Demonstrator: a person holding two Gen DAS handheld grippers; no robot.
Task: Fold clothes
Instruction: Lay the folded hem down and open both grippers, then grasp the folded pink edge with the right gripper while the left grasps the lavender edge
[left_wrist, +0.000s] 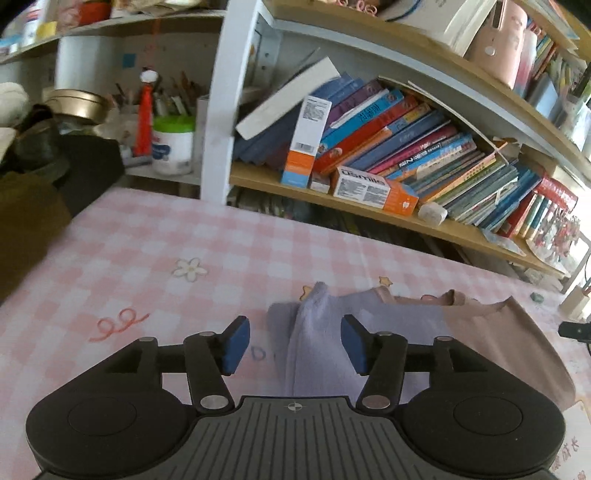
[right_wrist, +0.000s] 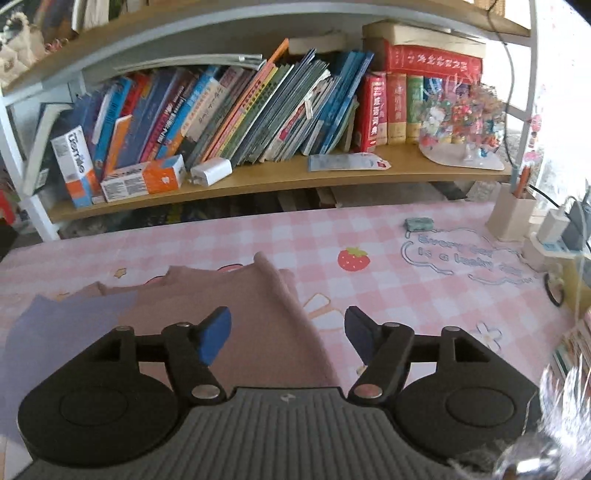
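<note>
While both claws hang tilted down over the bench, neither has hold of anything. The left claw stands with its blue pads well apart, and a raised ridge of lavender cloth runs up between them without touching either pad. That ridge belongs to the garment, a two-coloured top lying flat on the pink checked cover: lavender on the side under the left claw, dusty pink beyond it towards the right. Its neckline lies just ahead of the left claw's tips, at the far edge of the cloth.

The right claw is likewise parted, with its pads clear of the fabric. The pink half of the garment lies beneath and to the left of it, and a folded edge of that pink cloth runs diagonally through the gap between the pads, towards the claw's body. The lavender part shows farther off to its left.

Ahead of the right claw, past the cloth, a strawberry print marks the cover, and a small grey-green eraser lies farther on to the right. Beyond both claws stands a bookshelf packed with leaning books, with an orange-and-white box lying on its side on the shelf board.
</note>
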